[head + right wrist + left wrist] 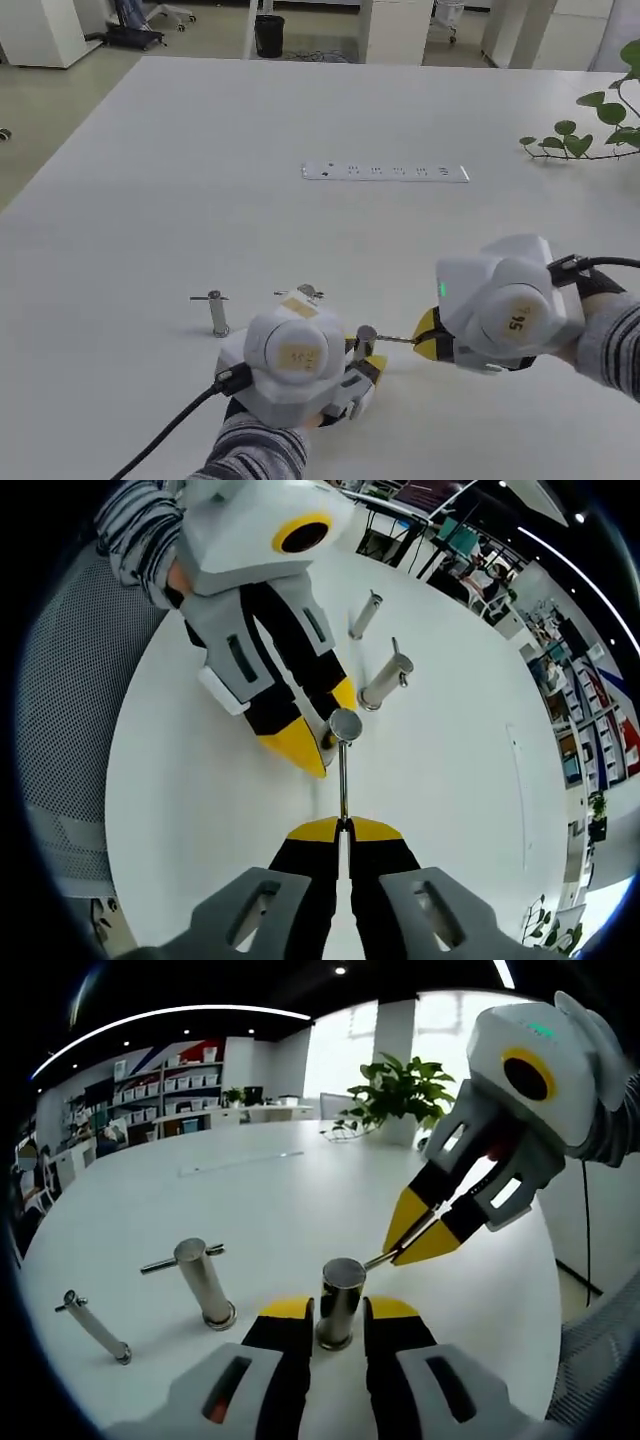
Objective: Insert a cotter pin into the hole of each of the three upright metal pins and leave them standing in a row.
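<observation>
My left gripper (338, 1310) is shut on the base of an upright metal pin (340, 1295), which stands on the white table. My right gripper (343, 826) is shut on a thin cotter pin (343, 775). The cotter pin's tip touches the side of the held pin's head (345, 724). In the head view that pin (366, 338) stands between the left gripper (363, 366) and the right gripper (426, 340). To the left stand two more upright pins, one (204, 1282) and another (95, 1326), each with a cotter pin through its top. The nearer one is partly hidden behind the left gripper in the head view.
A white power strip (385, 172) lies flat at the table's middle. A leafy plant (590, 125) reaches in over the right edge. Bare tabletop (150, 200) spreads to the left and beyond the pins.
</observation>
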A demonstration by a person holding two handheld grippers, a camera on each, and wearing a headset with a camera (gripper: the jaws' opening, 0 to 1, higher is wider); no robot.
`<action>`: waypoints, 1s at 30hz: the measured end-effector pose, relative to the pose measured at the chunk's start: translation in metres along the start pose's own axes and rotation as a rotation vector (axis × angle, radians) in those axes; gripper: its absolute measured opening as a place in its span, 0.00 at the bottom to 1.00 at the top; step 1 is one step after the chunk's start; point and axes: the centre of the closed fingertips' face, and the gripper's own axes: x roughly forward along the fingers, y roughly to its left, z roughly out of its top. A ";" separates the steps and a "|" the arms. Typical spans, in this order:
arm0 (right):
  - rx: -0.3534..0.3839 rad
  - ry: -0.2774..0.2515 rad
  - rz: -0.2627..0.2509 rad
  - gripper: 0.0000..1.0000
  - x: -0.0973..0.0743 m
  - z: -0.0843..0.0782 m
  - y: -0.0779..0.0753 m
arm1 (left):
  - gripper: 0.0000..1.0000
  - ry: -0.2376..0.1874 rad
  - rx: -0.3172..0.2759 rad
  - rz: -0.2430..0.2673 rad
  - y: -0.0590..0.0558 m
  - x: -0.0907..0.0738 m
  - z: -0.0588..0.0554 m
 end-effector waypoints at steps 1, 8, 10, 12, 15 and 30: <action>-0.002 -0.001 0.000 0.00 -0.001 0.001 0.000 | 0.13 0.004 0.005 0.003 0.000 0.000 -0.001; 0.002 0.002 0.010 0.00 -0.001 0.002 0.005 | 0.10 0.020 0.025 0.012 0.001 -0.002 -0.006; -0.002 0.005 0.010 0.00 -0.003 0.003 0.006 | 0.10 0.024 0.035 0.008 0.000 -0.003 -0.007; 0.001 0.006 0.016 0.00 -0.004 0.004 0.007 | 0.10 0.025 0.040 0.007 0.000 -0.003 -0.007; -0.003 0.003 0.026 0.00 -0.005 0.005 0.009 | 0.10 0.024 0.057 0.004 0.000 -0.004 -0.008; -0.003 -0.004 0.018 0.00 -0.006 0.009 0.009 | 0.09 0.012 0.043 0.004 -0.002 -0.008 -0.011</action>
